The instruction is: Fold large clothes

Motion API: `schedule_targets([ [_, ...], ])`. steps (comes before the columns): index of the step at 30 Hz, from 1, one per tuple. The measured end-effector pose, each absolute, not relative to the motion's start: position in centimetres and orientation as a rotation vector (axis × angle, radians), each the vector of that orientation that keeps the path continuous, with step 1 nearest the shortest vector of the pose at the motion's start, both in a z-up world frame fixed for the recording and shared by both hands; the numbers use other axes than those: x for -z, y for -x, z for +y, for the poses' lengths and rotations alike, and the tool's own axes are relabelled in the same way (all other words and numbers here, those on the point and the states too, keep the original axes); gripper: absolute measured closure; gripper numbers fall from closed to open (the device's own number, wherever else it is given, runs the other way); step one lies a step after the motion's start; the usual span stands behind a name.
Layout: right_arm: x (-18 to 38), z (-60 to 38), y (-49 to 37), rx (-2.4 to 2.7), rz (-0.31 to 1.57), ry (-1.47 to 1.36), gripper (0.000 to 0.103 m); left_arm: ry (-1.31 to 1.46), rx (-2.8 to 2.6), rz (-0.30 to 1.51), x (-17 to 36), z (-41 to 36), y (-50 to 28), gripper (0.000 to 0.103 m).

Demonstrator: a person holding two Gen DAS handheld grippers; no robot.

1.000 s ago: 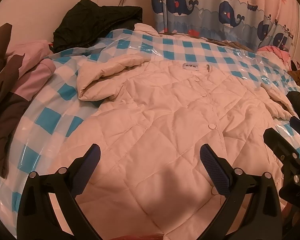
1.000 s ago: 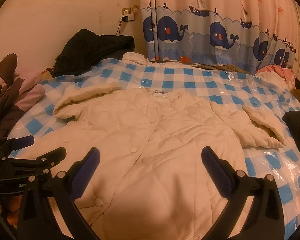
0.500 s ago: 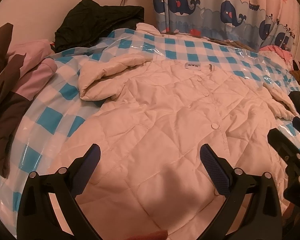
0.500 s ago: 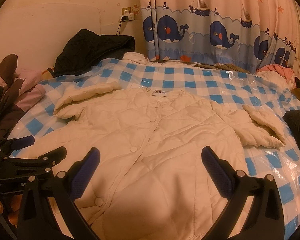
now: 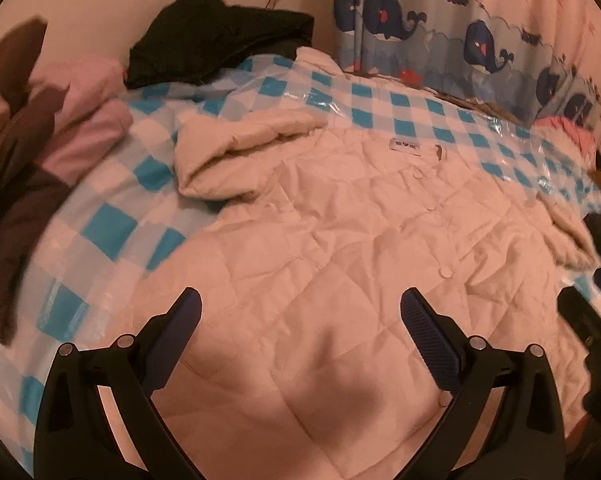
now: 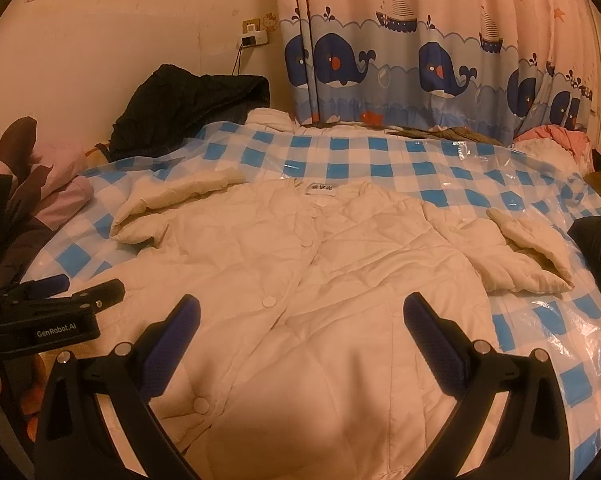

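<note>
1. Drifted a little forward and leftward over the last second: left gripper [image 5: 300, 316], now closer to the cream quilted jacket [image 6: 300, 264], with the jacket's folded left sleeve [image 5: 236, 152] larger in its view and some motion blur at the frame's left edge
2. Barely shifted by comparison: right gripper [image 6: 300, 320], hovering above the jacket's lower hem
3. Both claws spread wide, nothing between the pads, neither touching the fabric as far as can be told
4. Lying face up and buttoned on the checked bed cover [image 6: 380, 160]: the jacket, collar label [image 6: 318, 189] toward the curtain, hem toward the grippers, left sleeve doubled back beside the left shoulder, right sleeve [image 6: 528, 248] crumpled outward beside the right flank
5. Judged as an approach step only: no fold started, garment spread but with both sleeves untidy; probably a sleeve or side edge to be gripped next
6. Beneath the jacket: blue-and-white checks under a glossy clear plastic sheet, likely slippery, so fabric may slide when pulled
7. Beyond the jacket's collar: whale-print curtain [image 6: 420, 68], a dark garment heap [image 6: 188, 108] against the wall, and a wall socket [image 6: 252, 38] above that heap
8. Left of the jacket: pink and brown clothing [image 5: 60, 128] piled at the bed's edge; far right of it, more pink cloth [image 6: 552, 138]
</note>
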State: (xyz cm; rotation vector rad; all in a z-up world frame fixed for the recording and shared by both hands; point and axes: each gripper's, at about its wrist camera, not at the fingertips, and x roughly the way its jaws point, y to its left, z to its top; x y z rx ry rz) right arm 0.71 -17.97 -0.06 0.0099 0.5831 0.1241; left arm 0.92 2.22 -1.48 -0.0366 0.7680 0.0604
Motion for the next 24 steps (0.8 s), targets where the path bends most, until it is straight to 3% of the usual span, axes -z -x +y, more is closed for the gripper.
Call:
schedule_targets([
  [5, 0.0, -17.6, -0.7, -0.122, 0.582, -0.016, 0.005, -0.098, -0.125, 0.735, 0.7, 0.6, -0.7, 0.007],
  [24, -0.1, -17.8, -0.7, -0.126, 0.586, -0.021, 0.005, -0.047, -0.067, 0.770, 0.8, 0.3, -0.9, 0.007],
])
